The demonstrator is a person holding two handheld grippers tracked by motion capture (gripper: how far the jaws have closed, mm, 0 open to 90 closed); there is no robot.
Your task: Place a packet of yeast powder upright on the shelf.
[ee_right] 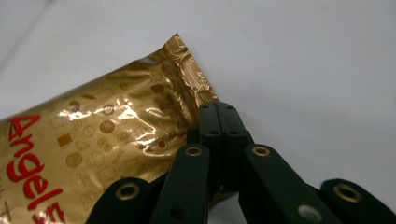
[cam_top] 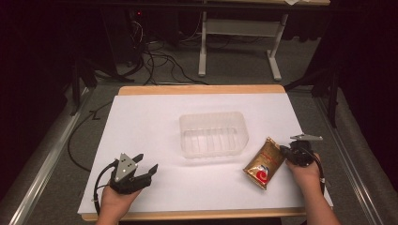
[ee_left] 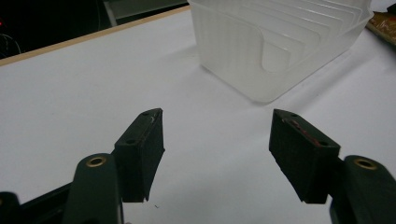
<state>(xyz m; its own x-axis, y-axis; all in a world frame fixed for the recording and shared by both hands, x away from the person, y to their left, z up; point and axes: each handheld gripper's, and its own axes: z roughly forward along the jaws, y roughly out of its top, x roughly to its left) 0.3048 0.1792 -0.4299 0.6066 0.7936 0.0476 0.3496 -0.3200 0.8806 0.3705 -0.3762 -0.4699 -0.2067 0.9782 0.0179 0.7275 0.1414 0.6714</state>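
Observation:
A gold foil packet (cam_top: 265,162) with red lettering lies on the white sheet, to the right of a clear plastic tub (cam_top: 213,133). My right gripper (cam_top: 283,151) sits at the packet's far right end. In the right gripper view the jaws are pressed together on the crimped seam of the packet (ee_right: 93,140), with the gripper (ee_right: 218,109) shut on it. My left gripper (cam_top: 146,161) rests low at the front left of the sheet, open and holding nothing. In the left gripper view its jaws (ee_left: 217,140) stand wide apart, facing the tub (ee_left: 280,46) a short way ahead.
The white sheet (cam_top: 141,122) covers a wooden table (cam_top: 202,89). Cables (cam_top: 159,61) and a white frame's legs (cam_top: 202,56) stand on the grey floor beyond the far edge. Metal rails (cam_top: 47,150) run along both sides.

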